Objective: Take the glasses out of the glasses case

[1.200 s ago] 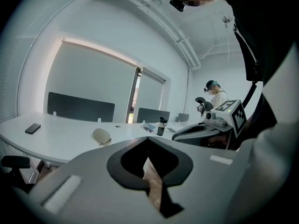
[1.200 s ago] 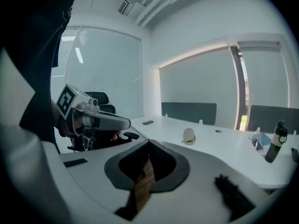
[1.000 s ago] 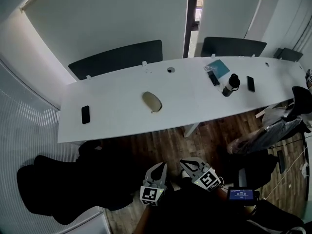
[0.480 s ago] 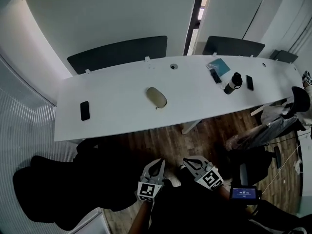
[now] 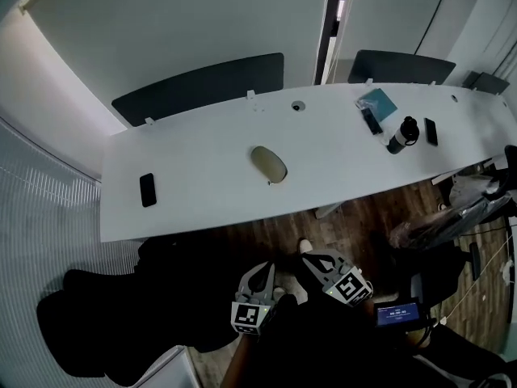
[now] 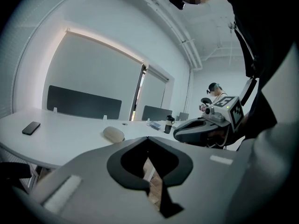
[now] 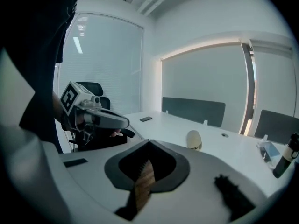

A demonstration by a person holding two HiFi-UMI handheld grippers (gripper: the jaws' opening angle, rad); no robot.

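A beige oval glasses case (image 5: 269, 164) lies shut on the long white table (image 5: 202, 196), near its middle; the same case (image 6: 113, 134) shows in the left gripper view and again, as the case (image 7: 193, 139), in the right gripper view. My left gripper (image 5: 261, 270) and right gripper (image 5: 310, 263) hang side by side over the wooden floor, well short of the table's near edge. Both are shut with nothing between their jaws. In each gripper view the other gripper shows alongside. No glasses are in sight.
A black phone (image 5: 148, 189) lies at the table's left end. At the right end stand a dark bottle (image 5: 401, 135), another phone (image 5: 430, 131) and a teal booklet (image 5: 377, 103). Black chairs (image 5: 153, 305) sit on the floor near me. Dark screens (image 5: 202, 83) line the table's far edge.
Both grippers have drifted a little toward the table, still shut and empty. The head view has shifted, so the table and case sit lower and further right in it.
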